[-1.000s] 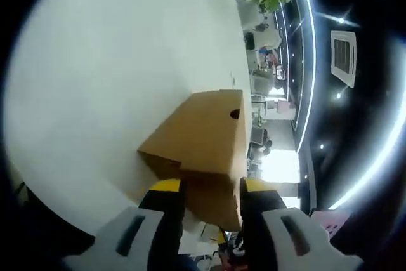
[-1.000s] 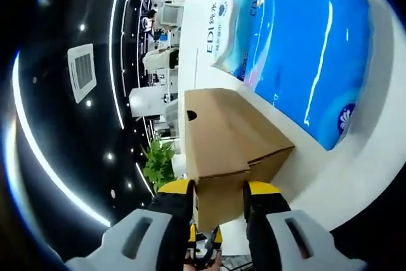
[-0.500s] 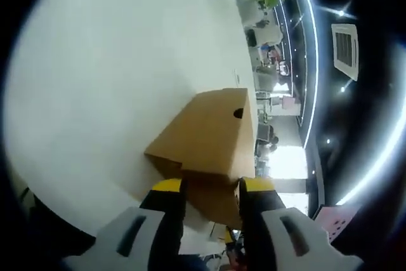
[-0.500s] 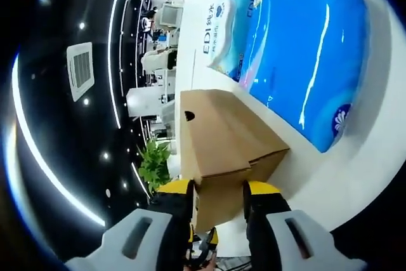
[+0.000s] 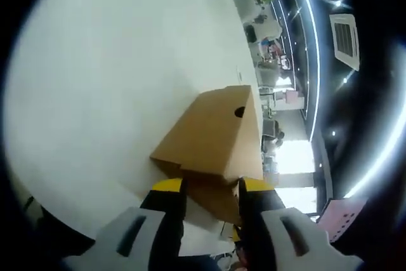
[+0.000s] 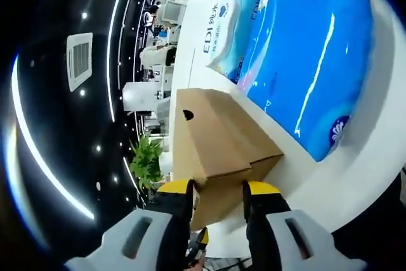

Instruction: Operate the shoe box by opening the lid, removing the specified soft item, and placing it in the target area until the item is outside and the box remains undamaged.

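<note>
On white table (image 5: 95,80), both grippers (image 5: 208,188) (image 6: 219,190) clamping shoe box (image 5: 216,134) ends

Shoe box (image 5: 212,138) parked at the table (image 5: 95,80) edge

Each gripper sits at one end of it, and in the right gripper view a big tissue pack (image 6: 304,61) lies on the table just beside the box

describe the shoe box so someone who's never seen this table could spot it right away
Find the white table with the big shiny blue plastic pack on it. Beside that pack sits the shoe box, at the table's edge. It is plain brown cardboard with a small dark round hole in one side.
</note>
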